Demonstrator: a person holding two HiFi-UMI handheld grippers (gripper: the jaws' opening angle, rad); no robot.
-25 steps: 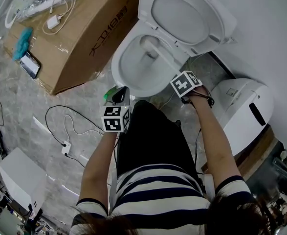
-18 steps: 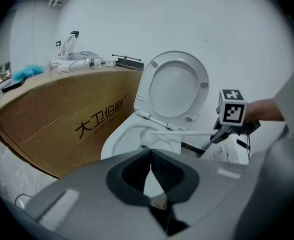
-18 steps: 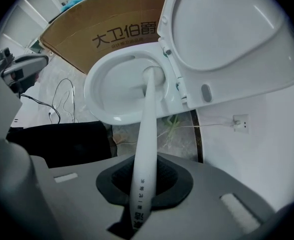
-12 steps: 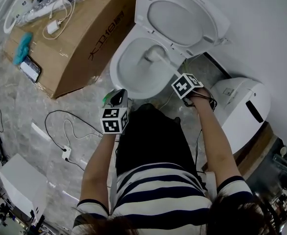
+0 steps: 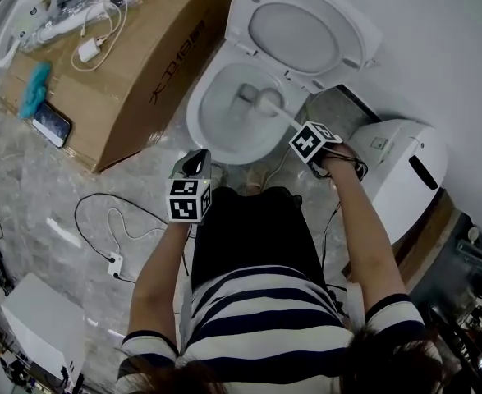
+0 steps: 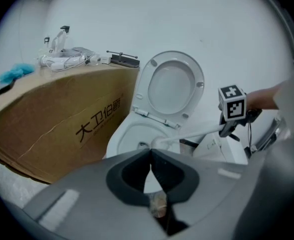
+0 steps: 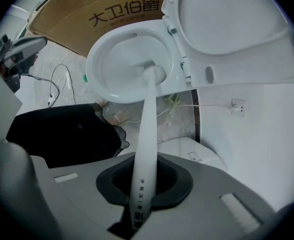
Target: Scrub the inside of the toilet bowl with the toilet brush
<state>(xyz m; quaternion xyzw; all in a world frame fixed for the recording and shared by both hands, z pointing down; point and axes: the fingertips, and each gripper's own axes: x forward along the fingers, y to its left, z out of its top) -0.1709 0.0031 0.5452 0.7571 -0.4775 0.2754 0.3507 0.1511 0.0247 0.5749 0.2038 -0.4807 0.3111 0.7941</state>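
Note:
The white toilet bowl [image 5: 216,125] stands with its lid [image 5: 302,27] up. My right gripper [image 5: 305,135] is at the bowl's right rim, shut on the white toilet brush handle [image 7: 144,144]. The brush head [image 5: 265,101] is down inside the bowl [image 7: 121,59], on its right side near the hinge. My left gripper [image 5: 196,164] hangs just in front of the bowl's near rim, shut and holding nothing. In the left gripper view its jaws [image 6: 151,156] meet, and the bowl [image 6: 131,134] and brush [image 6: 187,134] show beyond them.
A large cardboard box [image 5: 134,56] lies left of the toilet, with cables, a phone [image 5: 52,123] and a blue cloth [image 5: 35,87] on it. A second white toilet unit [image 5: 405,171] stands at the right. White cables [image 5: 117,220] trail over the marble floor.
The brush head has slid across the inside of the bowl toward its right side. My left gripper has hardly moved.

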